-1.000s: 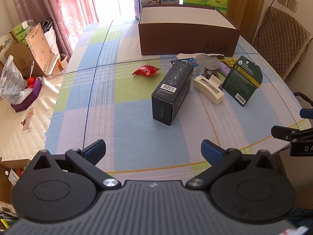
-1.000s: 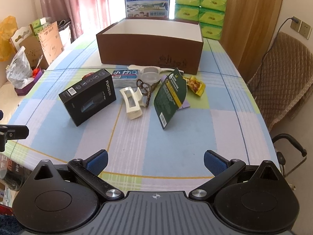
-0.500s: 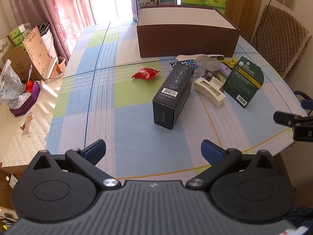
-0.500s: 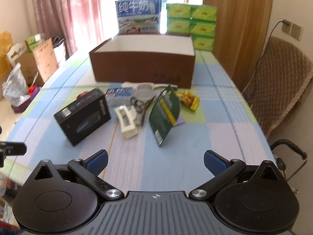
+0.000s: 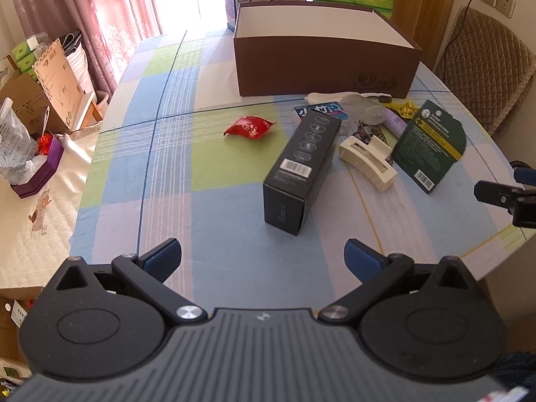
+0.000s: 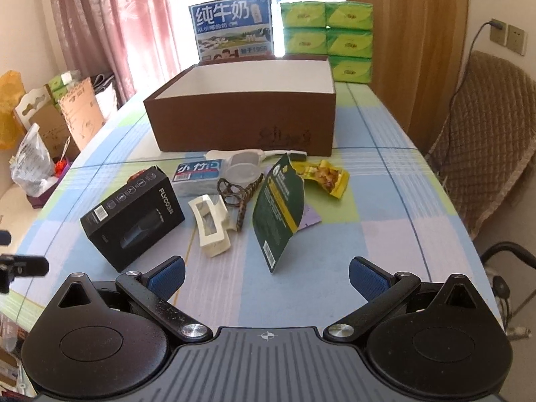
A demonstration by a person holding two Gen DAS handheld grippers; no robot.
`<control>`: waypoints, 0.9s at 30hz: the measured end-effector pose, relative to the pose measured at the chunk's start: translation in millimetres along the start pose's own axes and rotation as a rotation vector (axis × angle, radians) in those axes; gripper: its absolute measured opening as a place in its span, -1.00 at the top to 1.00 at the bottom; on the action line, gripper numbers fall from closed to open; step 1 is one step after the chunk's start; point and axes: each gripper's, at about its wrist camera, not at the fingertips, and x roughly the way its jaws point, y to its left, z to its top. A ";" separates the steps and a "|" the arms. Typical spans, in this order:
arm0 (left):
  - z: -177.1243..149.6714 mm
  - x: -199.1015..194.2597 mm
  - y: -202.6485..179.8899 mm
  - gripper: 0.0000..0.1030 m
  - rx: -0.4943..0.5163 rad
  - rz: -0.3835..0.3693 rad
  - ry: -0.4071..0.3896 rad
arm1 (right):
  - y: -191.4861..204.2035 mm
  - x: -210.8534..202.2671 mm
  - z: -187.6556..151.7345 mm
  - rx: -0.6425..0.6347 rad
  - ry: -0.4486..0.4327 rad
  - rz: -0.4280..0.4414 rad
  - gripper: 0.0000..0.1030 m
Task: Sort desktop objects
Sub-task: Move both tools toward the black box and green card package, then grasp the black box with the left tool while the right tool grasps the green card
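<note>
Just in front of the open brown cardboard box [image 6: 241, 114], the desktop objects lie crowded together: a black rectangular product box [image 6: 132, 219], a cream plastic hair claw [image 6: 211, 229], a brown patterned hair claw [image 6: 239, 194] and a dark green hanging card package [image 6: 279, 209] that stands tilted. The left gripper [image 5: 263, 258] and the right gripper [image 6: 266, 273] both hover with fingers wide apart, holding nothing. I think the risk is that a finger going for one claw pushes its neighbour or tips the leaning card.
</note>
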 end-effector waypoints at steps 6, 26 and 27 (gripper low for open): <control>16.7 17.9 -2.8 -0.98 0.028 -0.005 -0.012 | -11.3 22.1 6.8 -0.007 0.011 -0.003 -0.97; 72.7 95.5 -26.5 -0.84 0.152 -0.063 0.015 | -38.1 94.3 37.6 -0.027 0.102 0.078 -0.52; 74.6 99.3 -27.7 -0.81 0.160 -0.069 0.019 | -39.0 97.0 38.7 -0.025 0.106 0.079 -0.52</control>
